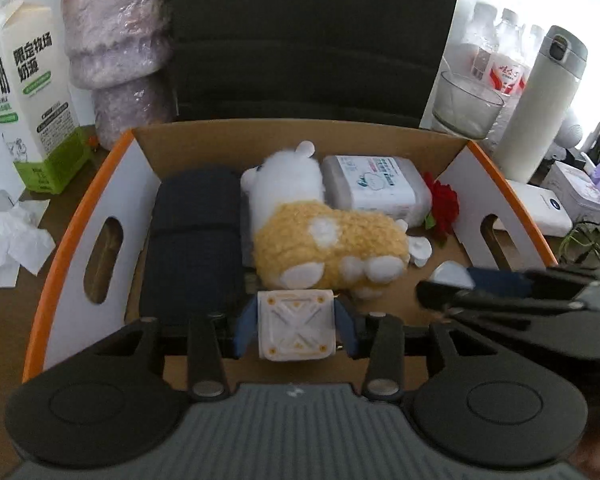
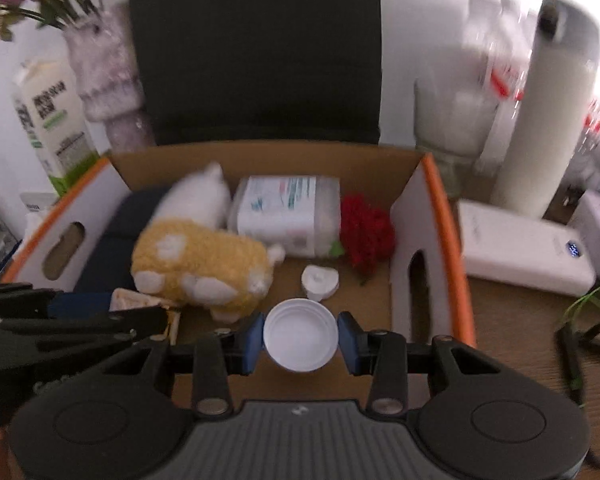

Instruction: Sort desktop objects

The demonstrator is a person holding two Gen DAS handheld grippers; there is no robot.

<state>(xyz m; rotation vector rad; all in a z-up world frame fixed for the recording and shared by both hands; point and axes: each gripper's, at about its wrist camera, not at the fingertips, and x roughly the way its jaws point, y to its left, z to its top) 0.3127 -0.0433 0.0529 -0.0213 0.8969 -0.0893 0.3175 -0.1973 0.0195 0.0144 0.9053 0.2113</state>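
An open cardboard box [image 1: 236,136] with orange-edged white sides holds a yellow and white plush toy [image 1: 320,228], a dark folded cloth [image 1: 192,240], a wipes pack [image 1: 376,184], a red fabric flower [image 1: 444,204] and a small white heart-shaped piece [image 2: 320,280]. My left gripper [image 1: 296,324] is shut on a cream square block [image 1: 296,326] over the box's near edge. My right gripper [image 2: 300,336] is shut on a white round cap [image 2: 300,334] over the box [image 2: 260,160], right of the plush toy [image 2: 204,264]. The right gripper also shows in the left wrist view [image 1: 444,292].
A milk carton [image 1: 28,92], a wrapped vase [image 1: 116,48] and crumpled tissue [image 1: 16,240] stand left of the box. A glass bowl [image 1: 468,104], water bottles [image 1: 496,56], a white thermos [image 1: 540,104] and a white power bank [image 2: 524,248] are on the right. A dark chair back [image 1: 308,36] is behind.
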